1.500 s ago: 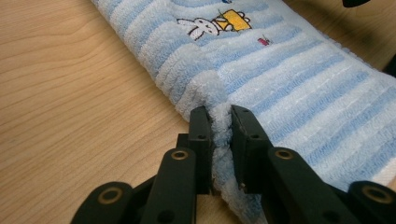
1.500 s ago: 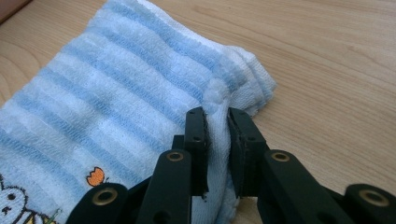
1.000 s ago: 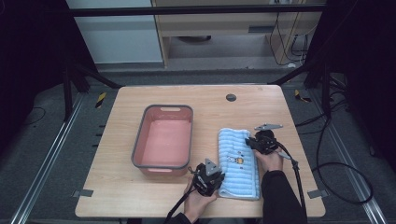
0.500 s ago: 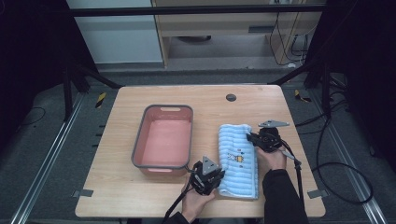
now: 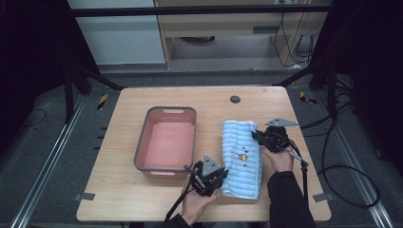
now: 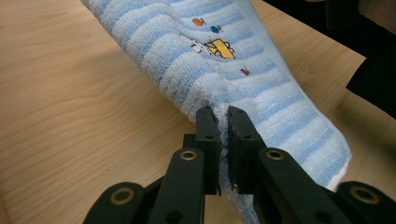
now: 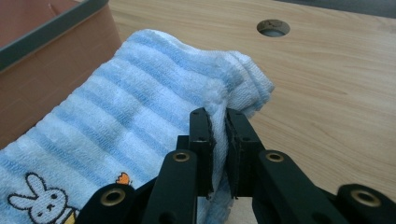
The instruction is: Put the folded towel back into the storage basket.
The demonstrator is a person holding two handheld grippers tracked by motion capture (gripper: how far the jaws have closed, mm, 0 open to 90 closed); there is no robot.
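1. The blue striped towel (image 5: 242,159) lies folded on the wooden table (image 5: 142,204), at about 4 o'clock from the table's middle, with its long side running from 12 to 6 o'clock
2. A small cartoon print (image 5: 240,155) shows on the towel's upper face; in the right gripper view it reads as a rabbit (image 7: 35,198)
3. The left gripper (image 5: 223,178) sits at the towel's 7 o'clock corner, its jaws pressed together on the towel's edge; in the left gripper view (image 6: 223,122) a fold of cloth is pinched between the two black pads
4. The right gripper (image 5: 255,136) sits at the towel's 1 o'clock corner, its jaws likewise clamped on the cloth; in the right gripper view (image 7: 219,122) a bunched fold rises between the pads
5. In both gripper views the pinched corners are raised above the wood
6. A pink bin (image 5: 142,152) with a grey rim stands just beside the towel, at its 9 o'clock
7. A round hole (image 5: 235,99) in the tabletop lies at 12 o'clock from the towel, well apart from it
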